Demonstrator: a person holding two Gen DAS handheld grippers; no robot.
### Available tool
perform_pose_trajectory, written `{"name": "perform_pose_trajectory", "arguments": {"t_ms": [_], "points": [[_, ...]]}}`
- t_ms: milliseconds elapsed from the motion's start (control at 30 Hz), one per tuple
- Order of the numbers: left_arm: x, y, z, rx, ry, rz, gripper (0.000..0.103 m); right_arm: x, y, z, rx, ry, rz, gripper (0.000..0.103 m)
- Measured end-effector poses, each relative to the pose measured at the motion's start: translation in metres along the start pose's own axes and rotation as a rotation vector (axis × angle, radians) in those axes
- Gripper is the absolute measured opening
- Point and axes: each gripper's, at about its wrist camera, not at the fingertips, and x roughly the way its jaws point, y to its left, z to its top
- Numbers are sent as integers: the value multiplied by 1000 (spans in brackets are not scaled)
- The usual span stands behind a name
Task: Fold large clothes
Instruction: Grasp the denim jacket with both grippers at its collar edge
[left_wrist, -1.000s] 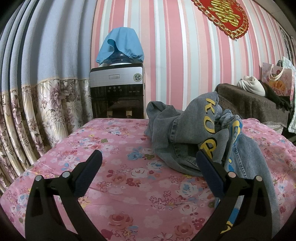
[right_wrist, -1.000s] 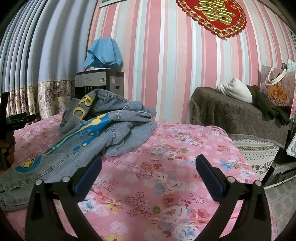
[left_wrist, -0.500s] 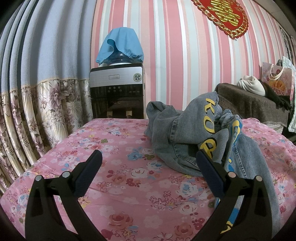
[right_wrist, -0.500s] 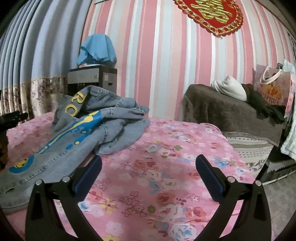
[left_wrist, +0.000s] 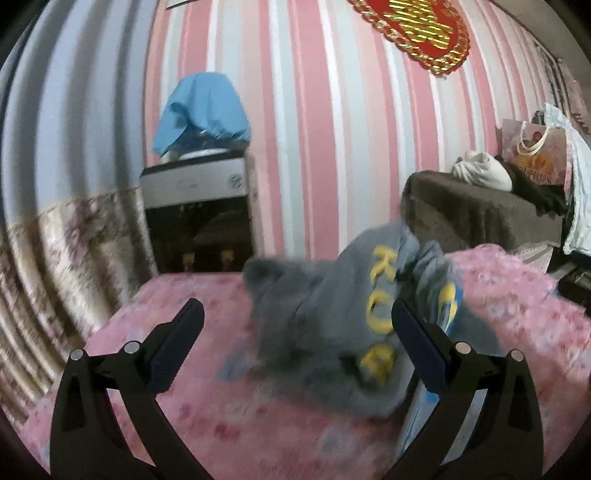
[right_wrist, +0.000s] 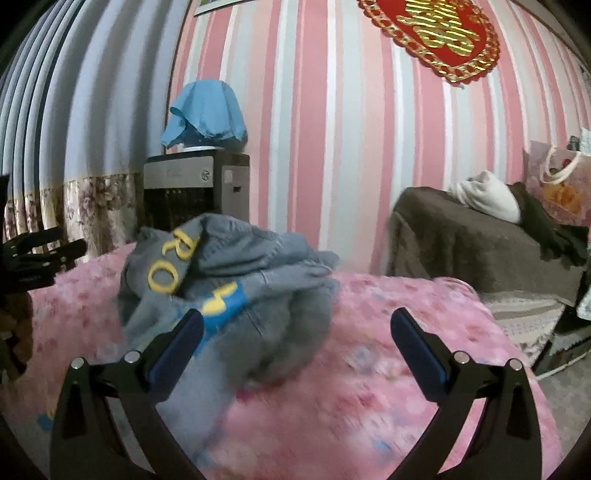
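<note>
A grey denim jacket (left_wrist: 332, 314) with yellow letters and blue print lies crumpled in a heap on the pink floral bedspread (left_wrist: 229, 413). My left gripper (left_wrist: 295, 317) is open above the bed, its right finger in front of the heap, nothing between the fingers. In the right wrist view the same jacket (right_wrist: 236, 280) sits ahead and to the left. My right gripper (right_wrist: 295, 321) is open and empty, its left finger over the jacket's near part. The left gripper (right_wrist: 37, 254) shows at that view's left edge. Both views are motion-blurred.
A black and silver water dispenser (left_wrist: 199, 218) with a blue cloth cover (left_wrist: 203, 110) stands behind the bed by the floral curtain (left_wrist: 66, 251). A brown covered piece of furniture (right_wrist: 469, 236) with white and dark clothes and a gift bag (right_wrist: 554, 177) is at the right.
Both grippers have swung and moved toward the jacket: it now sits nearer the middle of each view, and both views have gone blurry. The jaws stay open.
</note>
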Motion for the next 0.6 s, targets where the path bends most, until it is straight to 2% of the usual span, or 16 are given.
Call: {"name": "perform_pose_trajectory", "arguments": {"t_ms": [167,300,367,600], "points": [[59,-22,7,35,98,-52,100,45,12,7,19,44,31,101],[86,-30,7,51,89,-59,100,78,15,8,43,88,37,101],[88,-31,9,44,58,-60,100,89,17,6,20,96,27,101],[118,-18,-3,13,95,-45,100,141,32,-3,-19,190,40,101]]}}
